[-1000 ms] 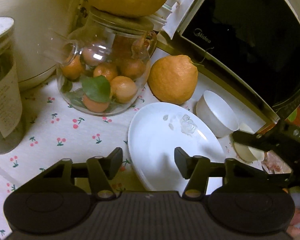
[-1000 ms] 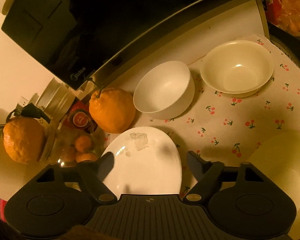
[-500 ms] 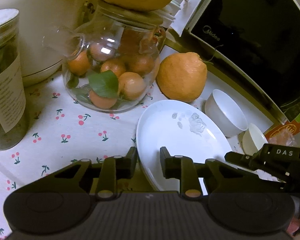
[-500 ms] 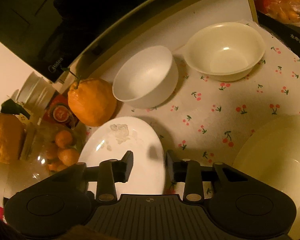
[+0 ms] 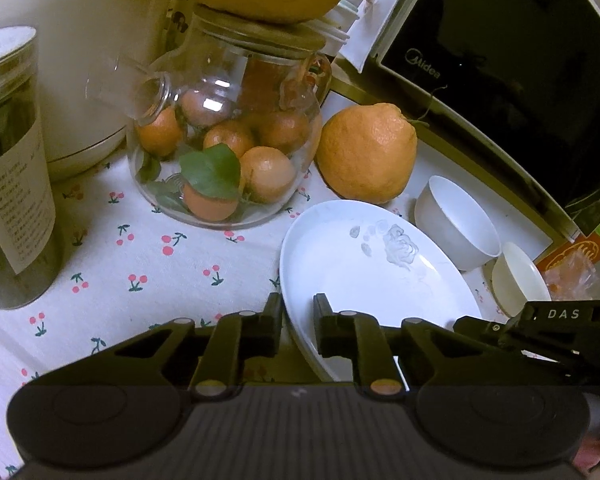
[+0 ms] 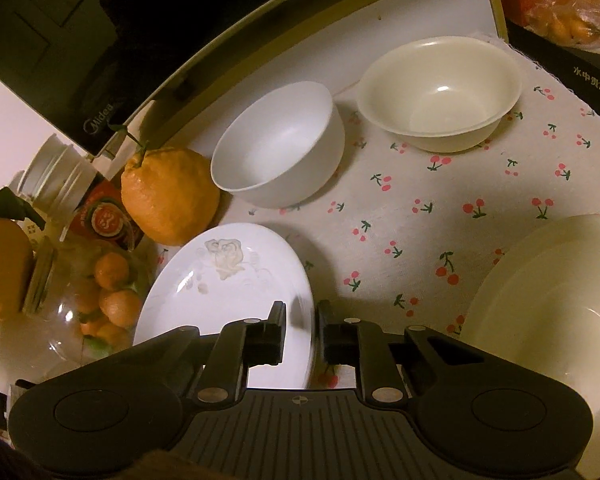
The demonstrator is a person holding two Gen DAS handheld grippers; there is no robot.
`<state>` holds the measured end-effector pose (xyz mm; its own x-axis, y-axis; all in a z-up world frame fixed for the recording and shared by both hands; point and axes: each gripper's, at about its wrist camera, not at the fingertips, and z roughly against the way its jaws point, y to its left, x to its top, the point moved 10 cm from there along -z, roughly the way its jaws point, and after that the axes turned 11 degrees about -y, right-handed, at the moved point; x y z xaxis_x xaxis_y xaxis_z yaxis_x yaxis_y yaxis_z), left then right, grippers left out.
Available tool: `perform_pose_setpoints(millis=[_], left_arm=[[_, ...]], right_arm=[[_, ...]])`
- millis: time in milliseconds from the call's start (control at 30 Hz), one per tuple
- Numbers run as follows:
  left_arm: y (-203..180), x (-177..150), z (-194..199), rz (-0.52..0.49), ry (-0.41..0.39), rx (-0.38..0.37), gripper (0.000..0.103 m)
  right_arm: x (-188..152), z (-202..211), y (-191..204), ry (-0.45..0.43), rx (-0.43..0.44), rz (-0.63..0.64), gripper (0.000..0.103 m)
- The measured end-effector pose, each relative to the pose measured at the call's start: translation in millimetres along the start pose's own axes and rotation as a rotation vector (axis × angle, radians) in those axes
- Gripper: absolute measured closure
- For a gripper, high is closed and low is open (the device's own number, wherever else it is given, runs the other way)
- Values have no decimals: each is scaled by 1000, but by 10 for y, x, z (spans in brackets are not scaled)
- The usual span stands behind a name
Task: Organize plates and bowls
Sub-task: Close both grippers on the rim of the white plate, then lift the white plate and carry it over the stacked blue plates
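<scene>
Reading "Midea", the black oven door (image 5: 500,64) stood behind a large orange (image 5: 366,152), and "DAS" marked the right gripper (image 6: 300,334). Both it and the left gripper (image 5: 297,330) had just closed, pinching opposite rims of the white plate (image 5: 364,272) on the cherry-print cloth (image 5: 140,264); two bowls (image 6: 280,148) stood beyond.

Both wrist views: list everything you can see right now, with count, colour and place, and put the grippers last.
Plate: 1, white, near edge, rim clamped on both sides.
White bowl: 1, beside the orange.
Cream bowl: 1, right of white bowl.
Cream dish: 1, far right.
Orange: 1, behind plate.
Glass jar: 1, clear, small oranges inside.
Dark canister: 1, far left.
Microwave: 1, black, behind.
Tablecloth: white, cherry print.
Left gripper: black, shut on plate.
Right gripper: black, shut on plate.
</scene>
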<state>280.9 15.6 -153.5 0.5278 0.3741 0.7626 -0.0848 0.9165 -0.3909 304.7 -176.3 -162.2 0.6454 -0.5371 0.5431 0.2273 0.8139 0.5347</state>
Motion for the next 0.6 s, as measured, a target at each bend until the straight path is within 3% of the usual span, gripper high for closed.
perform_pose_setpoints(millis=[367,600], left_arm=[[-48,42,93,-1,-8,-22,88],[-148,156,271,-34,-44,-51,89]], right_arm=[[108,187,108,-39,45,-2,86],[150,397,186,-62,23,34,86]])
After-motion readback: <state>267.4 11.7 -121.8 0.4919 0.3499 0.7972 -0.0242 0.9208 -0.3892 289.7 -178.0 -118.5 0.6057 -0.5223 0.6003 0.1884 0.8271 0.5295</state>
